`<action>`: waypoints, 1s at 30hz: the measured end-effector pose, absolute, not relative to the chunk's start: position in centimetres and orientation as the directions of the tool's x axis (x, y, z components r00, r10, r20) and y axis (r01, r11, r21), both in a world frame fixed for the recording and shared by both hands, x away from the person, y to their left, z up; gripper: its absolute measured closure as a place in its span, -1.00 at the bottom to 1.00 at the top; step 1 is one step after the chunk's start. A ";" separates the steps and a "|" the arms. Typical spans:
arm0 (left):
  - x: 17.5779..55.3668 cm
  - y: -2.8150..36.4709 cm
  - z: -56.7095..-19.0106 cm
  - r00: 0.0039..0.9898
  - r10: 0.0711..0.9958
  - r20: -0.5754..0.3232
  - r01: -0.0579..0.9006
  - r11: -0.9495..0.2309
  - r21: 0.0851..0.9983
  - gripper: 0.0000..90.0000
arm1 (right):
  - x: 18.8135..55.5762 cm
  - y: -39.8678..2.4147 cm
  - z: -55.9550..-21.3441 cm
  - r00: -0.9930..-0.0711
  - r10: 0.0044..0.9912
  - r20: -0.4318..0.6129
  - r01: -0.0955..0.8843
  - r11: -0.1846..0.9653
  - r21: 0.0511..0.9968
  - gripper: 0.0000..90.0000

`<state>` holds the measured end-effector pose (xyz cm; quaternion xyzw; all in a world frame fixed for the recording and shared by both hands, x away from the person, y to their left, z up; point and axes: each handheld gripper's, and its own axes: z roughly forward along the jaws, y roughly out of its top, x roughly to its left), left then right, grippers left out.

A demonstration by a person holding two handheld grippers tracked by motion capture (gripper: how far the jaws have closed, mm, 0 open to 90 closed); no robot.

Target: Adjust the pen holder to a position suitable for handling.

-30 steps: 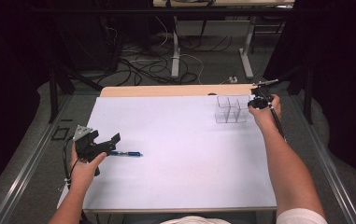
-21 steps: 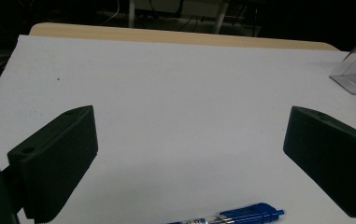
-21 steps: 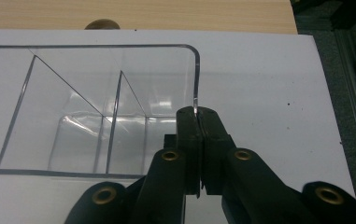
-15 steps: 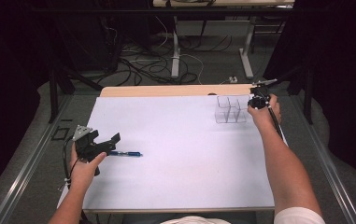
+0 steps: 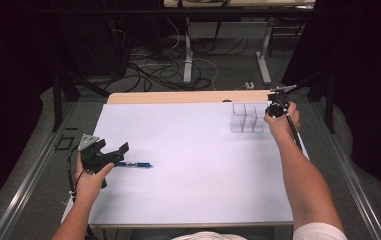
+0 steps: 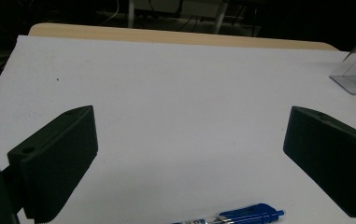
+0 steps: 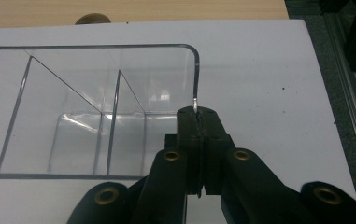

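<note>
Right tongs pinch the organiser wall, pen waits by the left

The right tongs are clenched on the thin side wall of the clear plastic organiser, which sits at the far right of the white tabletop. In the right gripper view the pads meet on the wall's edge near a rounded corner, so the bite looks narrow. The left tongs stand released, jaws wide apart, with the blue pen lying flat on the tabletop just below and between them, well apart from the organiser.

The step in hand looks like steadying or shifting the organiser. To do it well, keep the pinch square to the wall and move slowly and level: a clear, light box gripped by one edge is likely to tip or slip free. For the pen, the left tongs would need to drop lower and straddle the barrel mid-length before closing
</note>
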<state>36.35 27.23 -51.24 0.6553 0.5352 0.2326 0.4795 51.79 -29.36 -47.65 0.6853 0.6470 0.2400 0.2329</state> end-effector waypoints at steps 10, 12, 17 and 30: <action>36.4 27.1 -51.3 0.321 0.924 -0.207 0.480 0.029 0.877 -0.94 | 50.7 -27.0 -47.5 0.031 0.999 0.034 0.788 -0.046 0.614 0.98; 36.5 27.1 -51.3 0.321 0.924 -0.207 0.479 0.030 0.877 -0.94 | 50.4 -26.2 -47.5 0.030 0.999 0.042 0.792 -0.049 0.609 0.98; 36.5 27.0 -51.3 0.322 0.924 -0.206 0.476 0.029 0.879 -0.94 | 49.8 -24.2 -47.5 -0.007 0.999 0.041 0.794 -0.019 0.608 0.98; 36.4 26.9 -51.1 0.330 0.922 -0.203 0.473 0.024 0.881 -0.94 | 49.1 -16.9 -47.5 -0.090 0.995 0.035 0.800 0.052 0.598 0.98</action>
